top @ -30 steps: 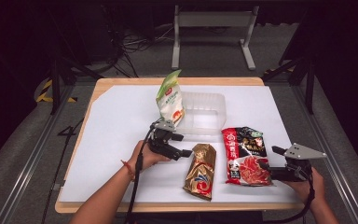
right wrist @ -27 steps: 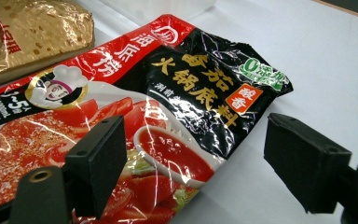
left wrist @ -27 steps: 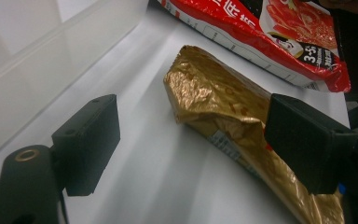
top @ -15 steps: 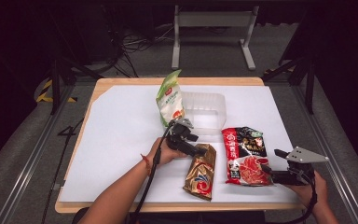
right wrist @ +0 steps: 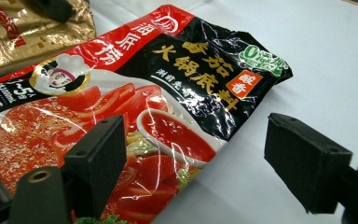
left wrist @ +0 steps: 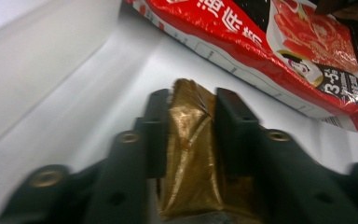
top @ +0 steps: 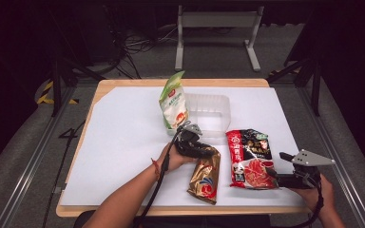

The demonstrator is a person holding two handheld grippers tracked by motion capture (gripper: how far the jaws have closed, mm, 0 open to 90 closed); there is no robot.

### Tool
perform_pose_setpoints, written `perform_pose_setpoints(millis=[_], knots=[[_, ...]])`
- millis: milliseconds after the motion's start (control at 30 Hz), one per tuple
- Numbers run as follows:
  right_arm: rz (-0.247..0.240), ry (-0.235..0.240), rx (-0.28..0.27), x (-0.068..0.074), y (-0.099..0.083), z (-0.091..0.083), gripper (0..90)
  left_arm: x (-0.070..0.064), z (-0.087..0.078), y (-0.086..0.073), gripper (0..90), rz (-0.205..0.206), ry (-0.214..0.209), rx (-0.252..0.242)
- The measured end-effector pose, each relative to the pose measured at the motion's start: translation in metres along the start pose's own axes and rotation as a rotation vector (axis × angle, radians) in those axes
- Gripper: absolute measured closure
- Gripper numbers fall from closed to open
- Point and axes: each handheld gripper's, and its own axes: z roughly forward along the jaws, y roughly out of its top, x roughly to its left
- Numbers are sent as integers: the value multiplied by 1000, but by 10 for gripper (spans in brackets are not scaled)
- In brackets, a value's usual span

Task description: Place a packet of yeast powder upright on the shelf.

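High view, gold packet: the gold packet [top: 205, 173] lies flat on the white worktop [top: 123, 137], just beside the red packet [top: 249, 159]; the left tongs [top: 204, 151] pinch its upper end.
High view, container: a clear plastic tub [top: 209, 111] stands just behind the left tongs, with a green packet [top: 173, 102] upright against it. Risk: a lifted, swinging packet may topple the green packet.
Left gripper view, grip: the jaws of the left tongs [left wrist: 193, 116] press on a narrow folded edge of the gold packet [left wrist: 191, 158]. Risk: smooth foil held by one end may slide out or tear when raised.
Right gripper view, right tongs: the right tongs [right wrist: 200, 158] stand spread, holding nothing, over the lower corner of the red packet [right wrist: 158, 98]. Risk: closing now may catch only a film wrinkle and drag the packet.
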Motion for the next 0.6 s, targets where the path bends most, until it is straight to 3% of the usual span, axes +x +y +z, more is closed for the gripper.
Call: perform_pose_setpoints(millis=[133, 267, 300, 400, 600], knots=[[-1, 0, -3, 0, 0, 0, 212, -3, -5, -1, 840, 4, 14, -32], [-4, 0, -12, -1, 1, -2, 211, -17, -24, 4, 864, 24, 60, -132], [-4, 0, -12, -1, 1, -2, 211, -17, -24, 4, 865, 24, 60, -132], [2, -1, -19, -2, 1, -3, 211, -27, -48, 9, 865, 42, 79, -217], [6, -3, -22, -3, 1, -3, 210, -29, -84, 11, 867, 18, 105, -338]])
